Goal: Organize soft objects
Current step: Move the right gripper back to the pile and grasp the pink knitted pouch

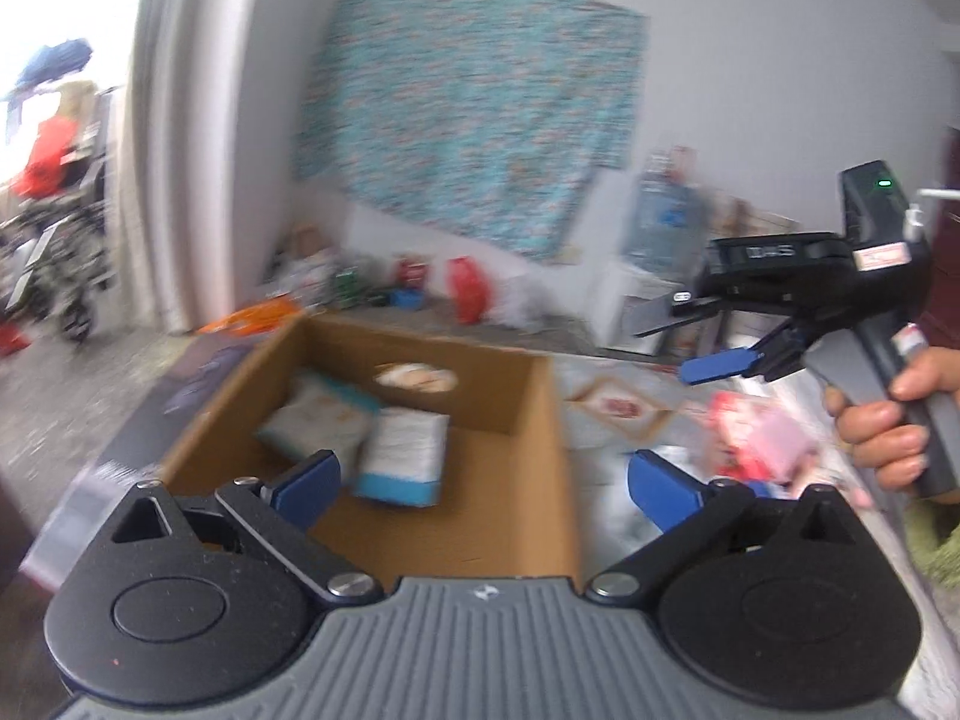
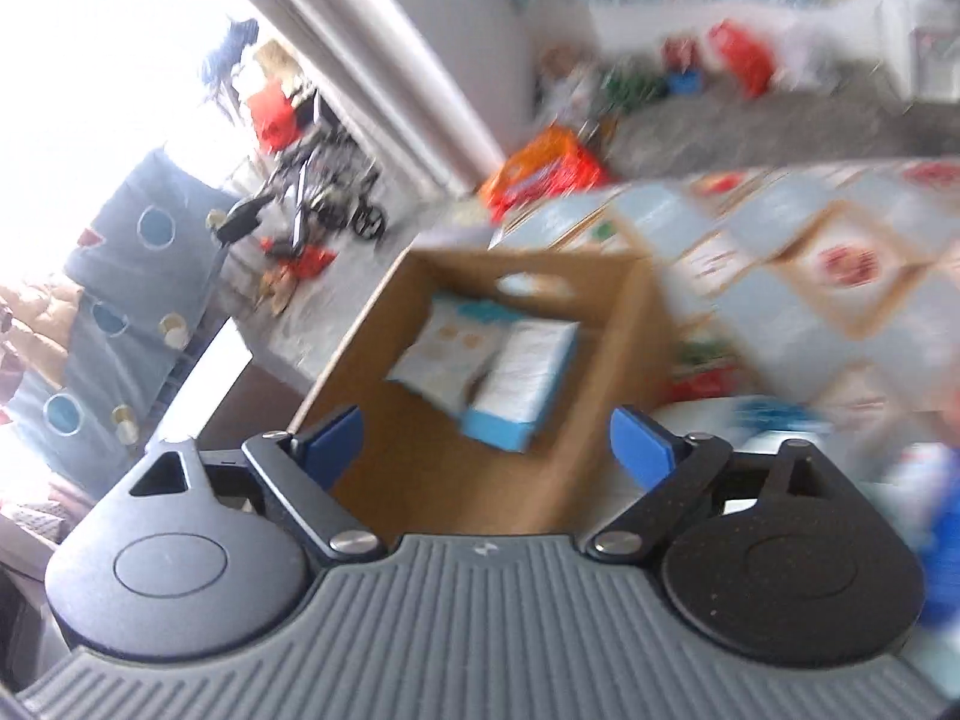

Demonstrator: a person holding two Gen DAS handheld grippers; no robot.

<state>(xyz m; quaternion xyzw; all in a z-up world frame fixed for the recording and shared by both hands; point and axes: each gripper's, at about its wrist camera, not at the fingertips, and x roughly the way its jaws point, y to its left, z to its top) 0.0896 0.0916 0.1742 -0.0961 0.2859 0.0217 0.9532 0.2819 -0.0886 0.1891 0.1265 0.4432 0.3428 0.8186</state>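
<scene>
A brown cardboard box (image 1: pixel 552 420) stands open on the table. Two white-and-blue soft packs lie inside it, one at the left (image 1: pixel 318 420) and one beside it (image 1: pixel 405 456). My left gripper (image 1: pixel 480 480) hangs open above the box's near edge, with nothing between its blue pads. To the right, a hand holds my right gripper (image 1: pixel 678 342) above the table, open and empty. In the right wrist view the same box (image 2: pixel 636 312) and packs (image 2: pixel 450 354) (image 2: pixel 528 384) lie ahead of the open right gripper (image 2: pixel 486 438). A blurred pink-and-red soft pack (image 1: pixel 756 432) lies right of the box.
A patterned tablecloth (image 2: pixel 810 276) covers the table right of the box. A turquoise cloth (image 1: pixel 468 120) hangs on the wall, with a large water bottle (image 1: pixel 660 222) and a red bag (image 1: pixel 468 288) below it. An orange pack (image 2: pixel 546 168) and a stroller (image 2: pixel 330 192) are on the floor.
</scene>
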